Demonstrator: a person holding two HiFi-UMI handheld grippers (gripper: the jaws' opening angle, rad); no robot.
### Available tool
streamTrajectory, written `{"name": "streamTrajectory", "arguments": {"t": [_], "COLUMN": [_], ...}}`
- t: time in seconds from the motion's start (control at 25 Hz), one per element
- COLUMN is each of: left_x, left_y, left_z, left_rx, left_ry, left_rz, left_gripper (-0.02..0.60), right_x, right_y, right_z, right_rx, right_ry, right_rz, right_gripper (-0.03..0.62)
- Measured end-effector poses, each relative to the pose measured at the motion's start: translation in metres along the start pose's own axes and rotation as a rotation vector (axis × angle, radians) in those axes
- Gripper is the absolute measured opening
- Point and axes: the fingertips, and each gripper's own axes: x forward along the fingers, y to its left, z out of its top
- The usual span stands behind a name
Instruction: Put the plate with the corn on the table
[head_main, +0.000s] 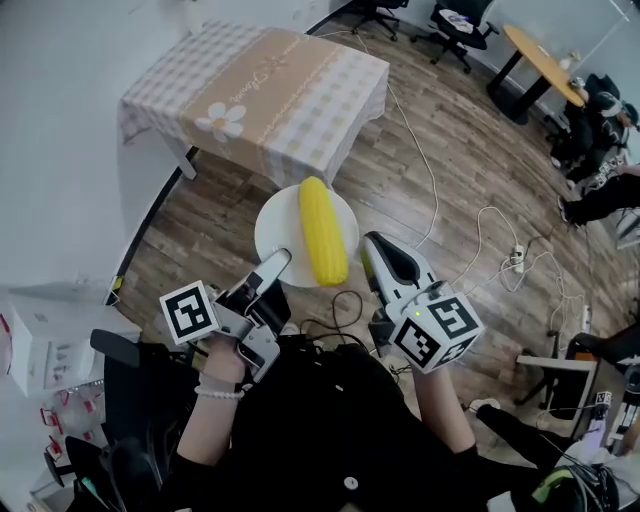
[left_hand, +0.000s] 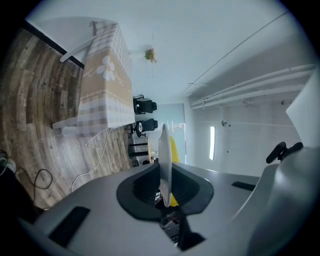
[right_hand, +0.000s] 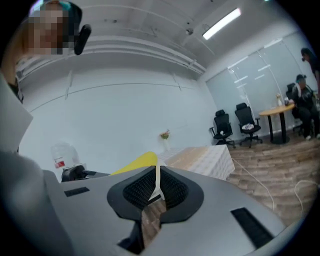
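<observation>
Left gripper (head_main: 271, 269) and right gripper (head_main: 379, 257), held before the person, each have their jaws clamped narrowly on opposite rims of the white plate (head_main: 284, 226). Yellow corn (head_main: 323, 232) lies lengthwise on the plate, which hangs above the wooden floor (head_main: 470, 180), just short of the near edge of the cloth-covered table (head_main: 260, 90).

The head view looks steeply down from above the person, with both arms filling its lower half; one camera rides on the left gripper (head_main: 278, 262), rolled sideways so the floor (left_hand: 30, 100) stands at the picture's left; the other rides on the right gripper (head_main: 375, 250), upright, facing roughly level along its jaws; all three share the plate (head_main: 275, 225), close and edge-on in both gripper views, the corn (head_main: 322, 230), and the checked table (head_main: 260, 85) beyond.
</observation>
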Motion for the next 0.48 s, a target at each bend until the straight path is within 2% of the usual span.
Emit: {"name": "streamTrajectory", "arguments": {"t": [0.12,0.16,0.2,0.24,0.48], "left_x": [0.002,0.002,0.003,0.004,0.007], "left_y": [0.003,0.005,0.006,0.007,0.010], "left_z": [0.005,0.009,0.013,0.016,0.023], "left_rx": [-0.005,-0.008,-0.011,-0.013,-0.024], "left_ry": [0.012,0.016,0.020,0.025,0.052], "left_rz": [-0.002,-0.003,-0.004,-0.006,-0.017], "left_gripper": [0.041,0.041,0.041,0.041,0.041], "right_x": [0.009,0.014,0.020,0.024,0.041], "right_y": [-0.009,-0.010,-0.010,-0.009,-0.005], "right_z": [-0.009,-0.010,-0.012,-0.013,-0.022], "right_rx": [0.128,0.166,0.203,0.236,0.343], "right_ry": [0.010,0.012,0.014,0.016,0.033], "right_rz": [-0.016,-0.010,0.001,0.013,0.047], "right_gripper": [0.046,0.072,0.133,0.141,0.141]}}
